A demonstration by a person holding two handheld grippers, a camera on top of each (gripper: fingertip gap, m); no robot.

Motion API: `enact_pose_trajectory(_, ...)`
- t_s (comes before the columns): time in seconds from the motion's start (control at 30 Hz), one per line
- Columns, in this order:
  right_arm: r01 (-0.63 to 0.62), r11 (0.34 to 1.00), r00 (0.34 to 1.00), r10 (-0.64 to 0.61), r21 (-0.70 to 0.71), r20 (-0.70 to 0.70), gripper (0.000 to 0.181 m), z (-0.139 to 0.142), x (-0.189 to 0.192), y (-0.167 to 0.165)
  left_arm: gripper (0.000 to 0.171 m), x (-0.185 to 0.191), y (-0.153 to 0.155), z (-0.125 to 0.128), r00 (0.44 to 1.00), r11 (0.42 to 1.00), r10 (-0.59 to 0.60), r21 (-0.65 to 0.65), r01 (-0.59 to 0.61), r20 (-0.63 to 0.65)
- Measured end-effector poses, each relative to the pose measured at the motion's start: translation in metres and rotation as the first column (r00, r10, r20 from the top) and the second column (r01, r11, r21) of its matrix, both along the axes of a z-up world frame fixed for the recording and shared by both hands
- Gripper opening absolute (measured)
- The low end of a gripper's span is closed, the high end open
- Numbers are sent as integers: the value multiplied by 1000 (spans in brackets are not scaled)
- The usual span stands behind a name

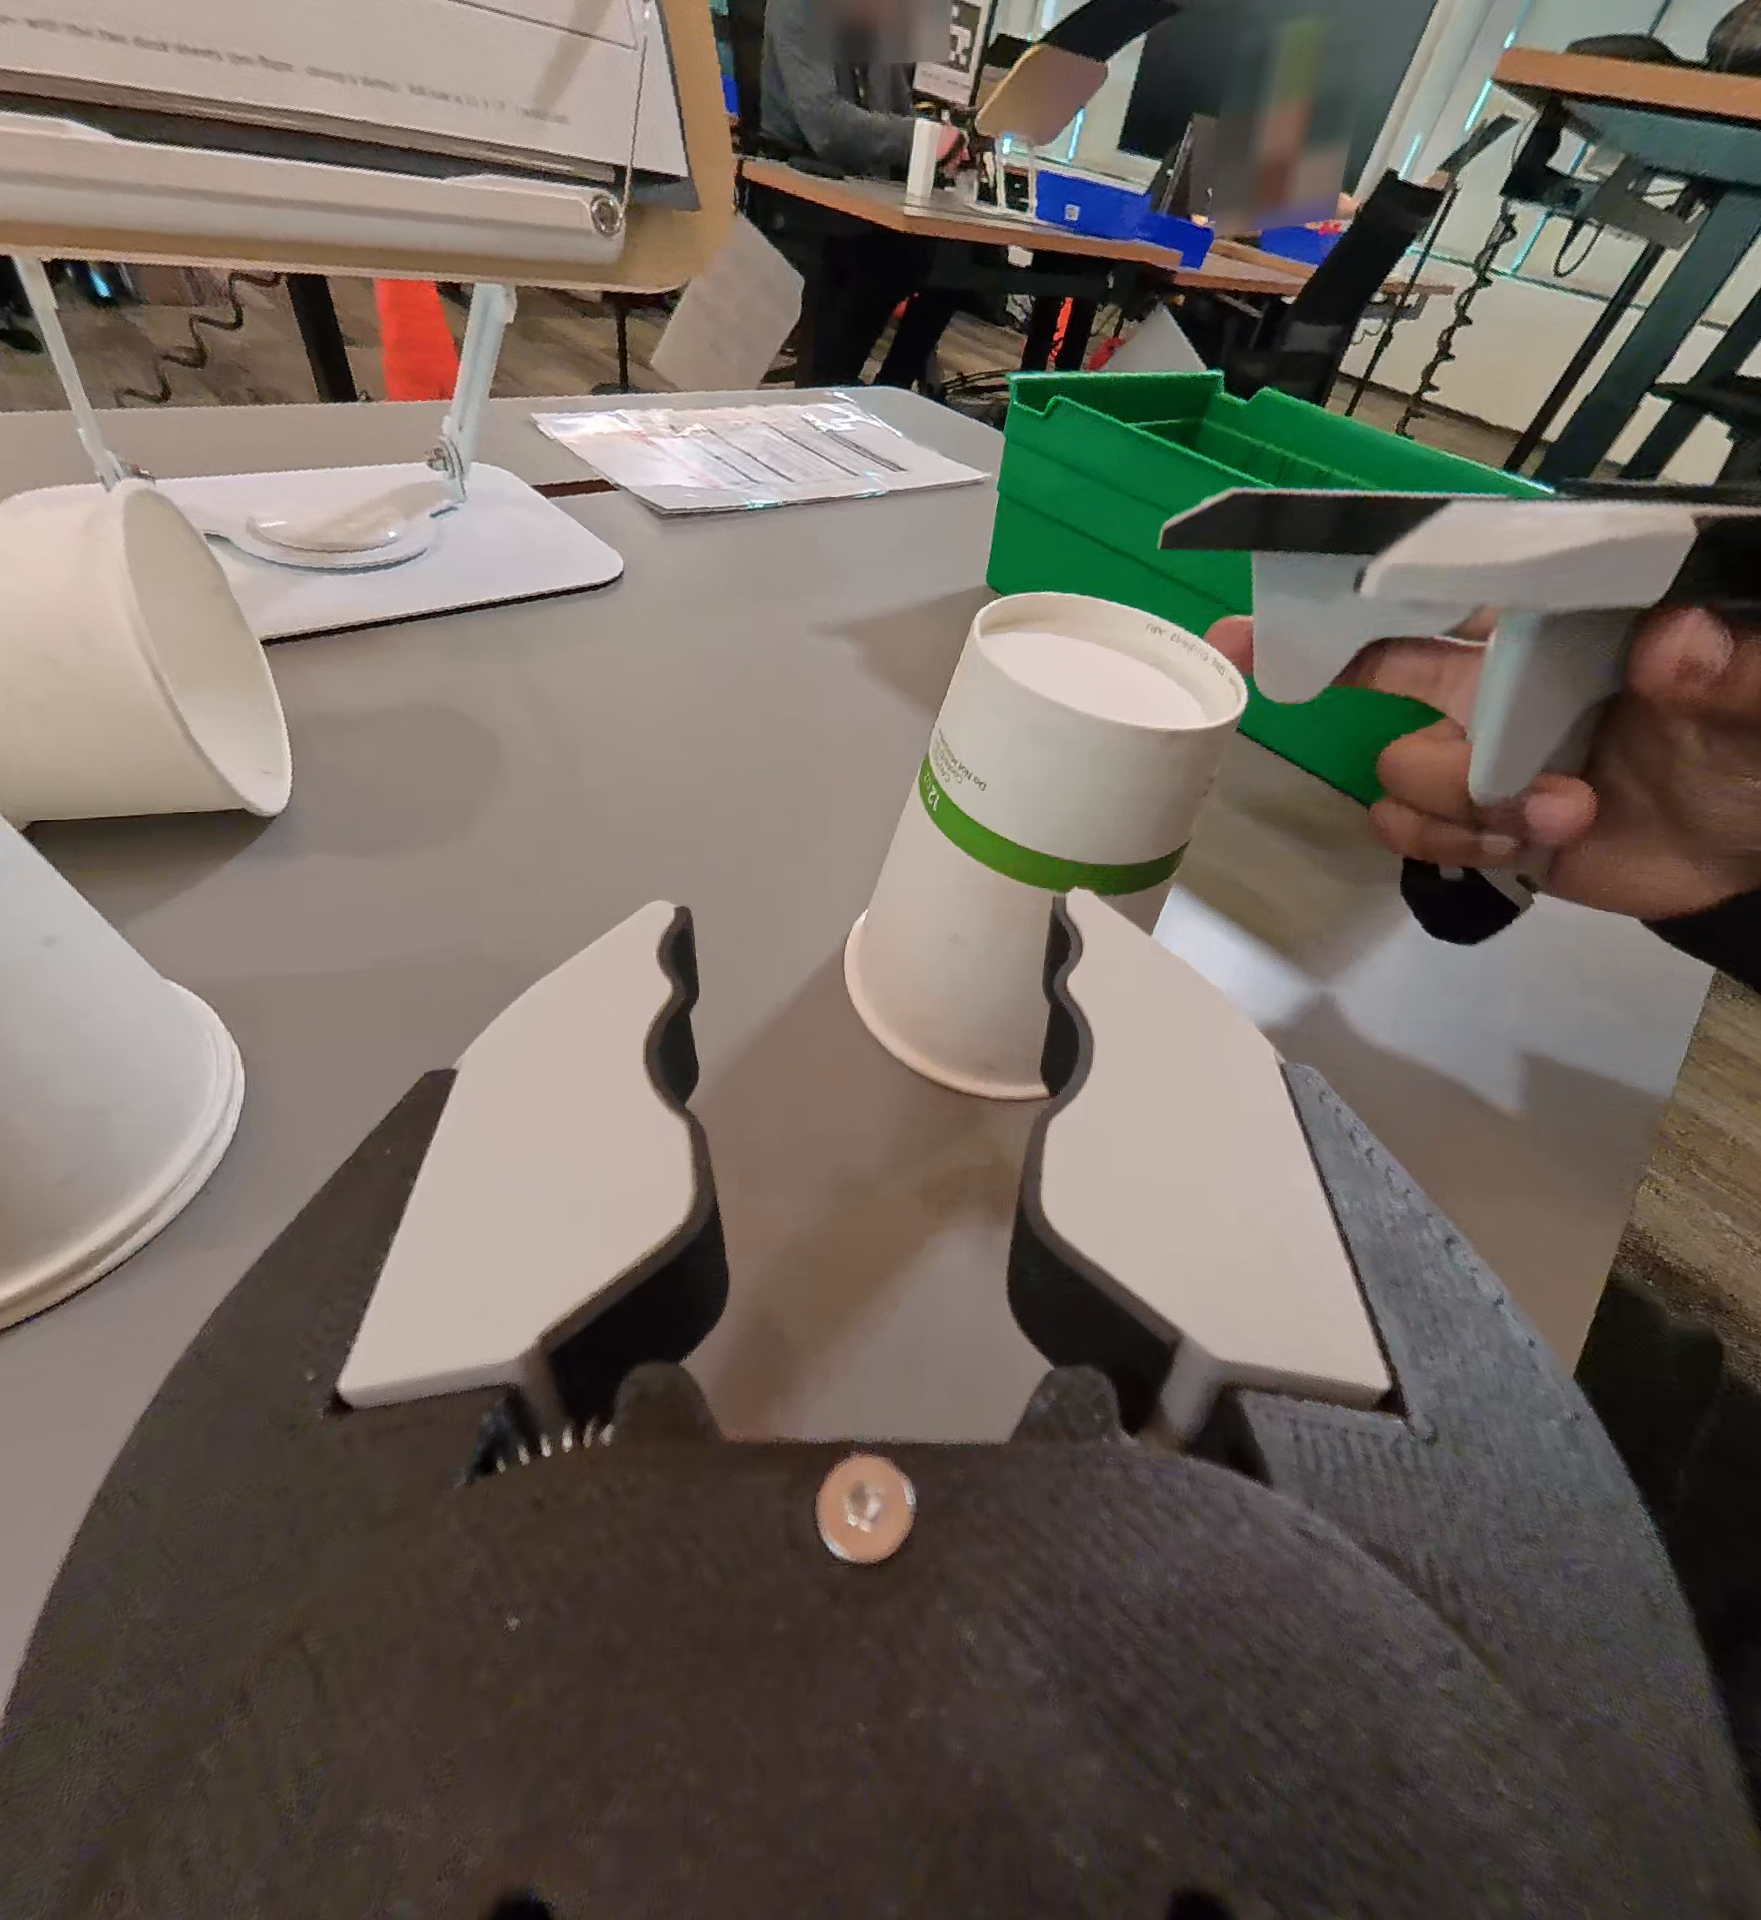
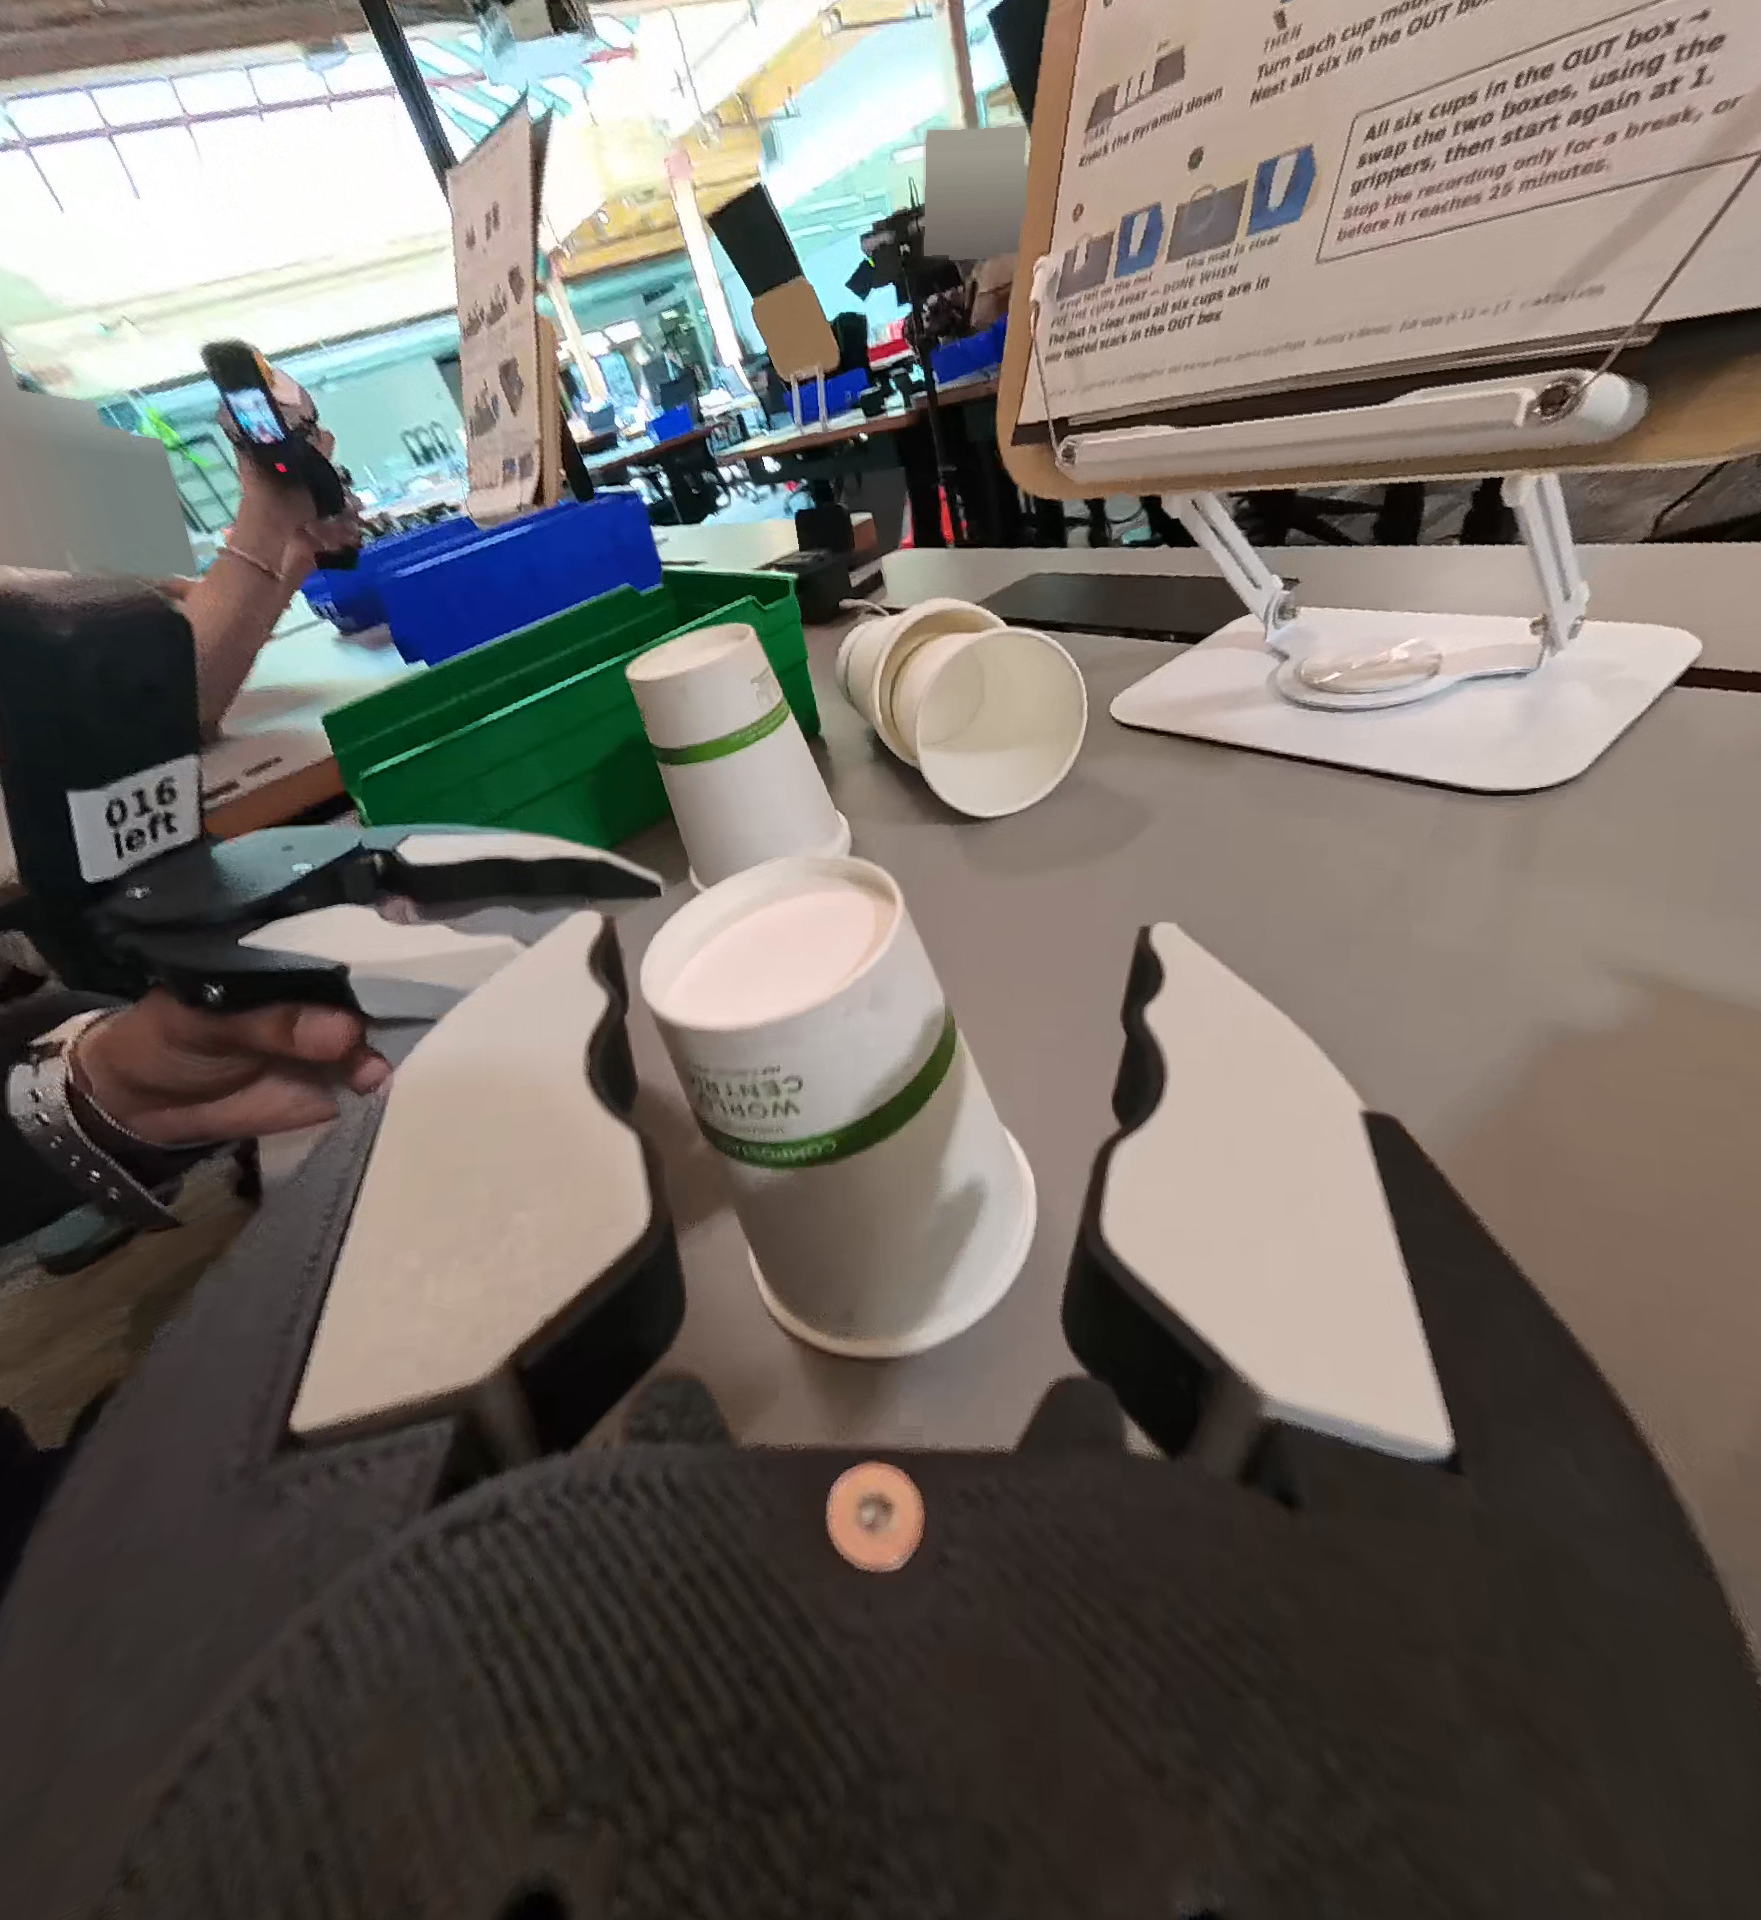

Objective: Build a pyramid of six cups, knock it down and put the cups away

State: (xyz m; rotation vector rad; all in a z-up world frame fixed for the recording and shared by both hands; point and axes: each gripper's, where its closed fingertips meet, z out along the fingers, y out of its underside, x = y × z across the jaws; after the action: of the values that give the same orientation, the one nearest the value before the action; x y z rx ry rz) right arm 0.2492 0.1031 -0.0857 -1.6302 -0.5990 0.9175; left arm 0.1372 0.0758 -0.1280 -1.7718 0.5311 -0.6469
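A white paper cup with a green band (image 1: pixel 1047 821) stands upside down on the grey table (image 1: pixel 647 727). My left gripper (image 1: pixel 871 935) is open and empty. Its right finger (image 1: pixel 1167 1143) lies just in front of the cup's rim. My right gripper (image 2: pixel 876 956) is open, and the same cup (image 2: pixel 834 1122) sits in the gap between its fingers with space on both sides. In the left wrist view the right gripper (image 1: pixel 1302 561) hovers level by the cup's top, held by a hand. In the right wrist view the left gripper (image 2: pixel 502 904) shows at the left.
A stack of upside-down cups (image 1: pixel 55 1091) (image 2: pixel 741 748) and nested cups lying on their side (image 1: pixel 128 665) (image 2: pixel 969 707) are farther off. One green bin (image 1: pixel 1146 488) is at the right, another (image 2: pixel 543 717) past the cups. A white document stand (image 2: pixel 1406 696) stands at the back.
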Motion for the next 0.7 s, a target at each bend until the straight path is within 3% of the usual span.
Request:
enact_pose_trajectory(0.1, -41, 999, 999, 41, -1, -20, 83, 1, -7, 3, 66, -5, 0, -3, 1000, 999, 10, -30, -10, 14)
enact_pose_trajectory(0.27, 16, 990, 1000, -13, 140, -23, 74, 19, 3, -3, 67, -4, -4, -2, 998, 997, -7, -79, 12, 70)
enact_pose_trajectory(0.5, 61, 989, 998, -57, 133, -30, 67, 19, 15, -1, 63, 15, -13, -6, 994, 992, -102, -74, 104, 34)
enact_pose_trajectory(0.7, 136, 979, 988, -145, 152, 47, 61, 11, 40, -17, 65, 39, -10, -5, 986, 983, -168, -65, 169, 15)
